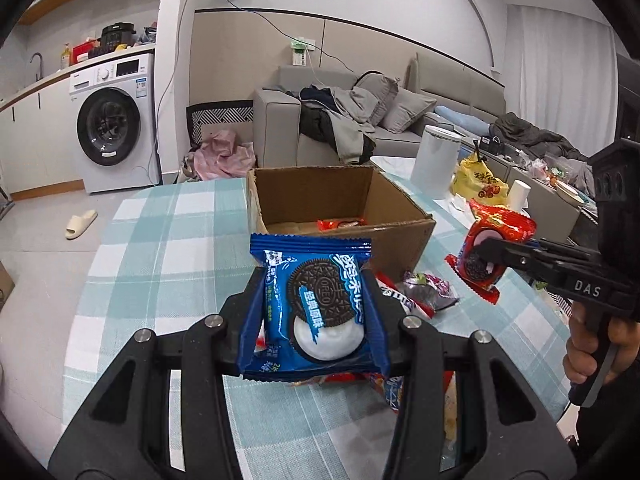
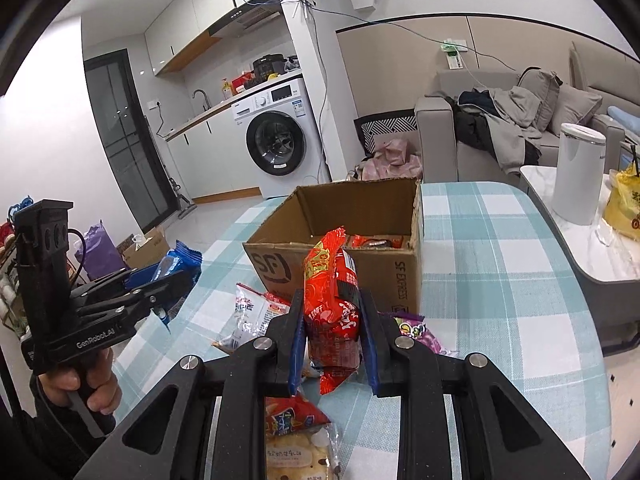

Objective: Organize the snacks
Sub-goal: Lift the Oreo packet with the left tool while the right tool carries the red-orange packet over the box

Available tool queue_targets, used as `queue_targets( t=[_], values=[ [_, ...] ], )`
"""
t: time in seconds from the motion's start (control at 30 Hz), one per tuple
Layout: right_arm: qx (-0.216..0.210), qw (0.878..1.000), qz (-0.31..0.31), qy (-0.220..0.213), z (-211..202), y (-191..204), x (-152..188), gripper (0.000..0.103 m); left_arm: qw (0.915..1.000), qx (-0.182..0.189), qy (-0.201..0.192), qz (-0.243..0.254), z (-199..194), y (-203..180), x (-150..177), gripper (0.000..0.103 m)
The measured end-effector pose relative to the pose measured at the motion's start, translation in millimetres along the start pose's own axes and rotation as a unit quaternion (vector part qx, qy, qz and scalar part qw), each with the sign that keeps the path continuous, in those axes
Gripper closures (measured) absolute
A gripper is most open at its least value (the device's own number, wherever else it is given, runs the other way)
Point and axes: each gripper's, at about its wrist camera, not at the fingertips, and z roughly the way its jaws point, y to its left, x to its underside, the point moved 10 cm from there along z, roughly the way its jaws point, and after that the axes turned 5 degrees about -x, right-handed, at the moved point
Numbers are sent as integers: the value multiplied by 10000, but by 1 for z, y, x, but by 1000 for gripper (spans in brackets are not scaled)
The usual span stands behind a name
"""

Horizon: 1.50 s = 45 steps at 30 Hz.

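My left gripper [image 1: 316, 300] is shut on a blue Oreo pack [image 1: 316, 308] and holds it above the checked table, just in front of the open cardboard box [image 1: 404, 236]. My right gripper [image 2: 331, 320] is shut on a red snack pack [image 2: 332, 300], also held above the table before the box [image 2: 340, 268]. In the left wrist view the right gripper [image 1: 486, 256] holds the red pack [image 1: 496, 240] to the right of the box. In the right wrist view the left gripper [image 2: 176, 280] carries the blue pack [image 2: 178, 264] at left. Red packs lie inside the box [image 1: 342, 223].
Loose snacks lie on the table by the box: a purple pack [image 2: 416, 330], a white and red pack [image 2: 252, 312], a cracker pack [image 2: 300, 456]. A white canister [image 2: 578, 172] and yellow bag [image 2: 624, 204] stand on the side table at right. The checked tablecloth [image 1: 168, 248] stretches left.
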Motion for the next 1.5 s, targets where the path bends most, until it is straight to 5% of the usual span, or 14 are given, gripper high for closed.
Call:
queue_targets(
  t=[1.5],
  values=[
    [76, 9994, 289, -194, 42, -33, -77, 79, 9999, -151, 19, 44, 108, -3, -84, 61]
  ],
)
